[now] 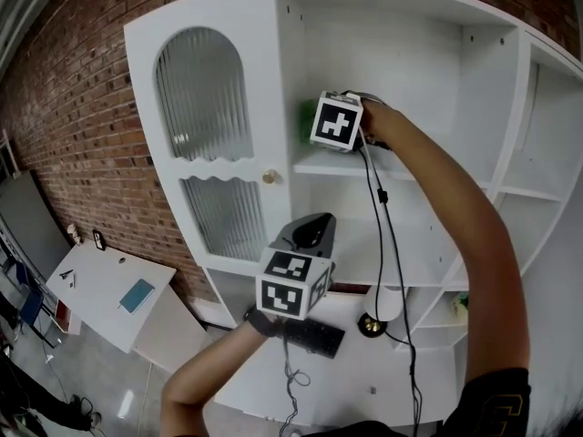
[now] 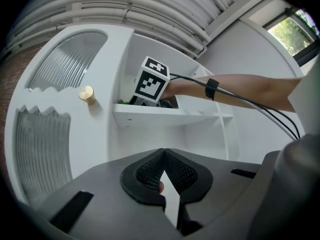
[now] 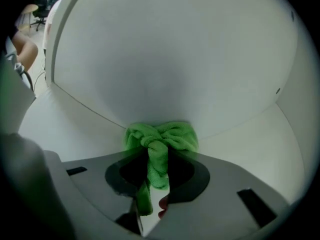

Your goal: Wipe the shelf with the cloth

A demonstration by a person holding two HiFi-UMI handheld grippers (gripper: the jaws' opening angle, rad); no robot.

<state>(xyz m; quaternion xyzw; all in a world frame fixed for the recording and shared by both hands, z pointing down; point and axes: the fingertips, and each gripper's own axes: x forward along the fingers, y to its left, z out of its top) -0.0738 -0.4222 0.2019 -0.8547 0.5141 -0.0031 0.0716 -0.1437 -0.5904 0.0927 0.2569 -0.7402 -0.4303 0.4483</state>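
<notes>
A green cloth (image 3: 161, 140) is bunched between the jaws of my right gripper (image 3: 157, 160), which is shut on it. The cloth presses into the back corner of the white shelf (image 3: 250, 149). In the head view my right gripper (image 1: 321, 124) is at the left end of the upper shelf (image 1: 346, 166), and a bit of the green cloth (image 1: 307, 120) shows beyond it. My left gripper (image 1: 314, 232) hangs lower, in front of the cabinet, shut with nothing in it. The left gripper view shows its jaws (image 2: 163, 155) touching at the tip, below the shelf (image 2: 150, 115).
A cabinet door with ribbed glass and a brass knob (image 1: 269, 177) stands just left of the shelf. Black cables (image 1: 383, 244) hang from my right arm. A black object (image 1: 314, 337) lies on the lower counter. A white desk (image 1: 109, 294) and a brick wall are at the left.
</notes>
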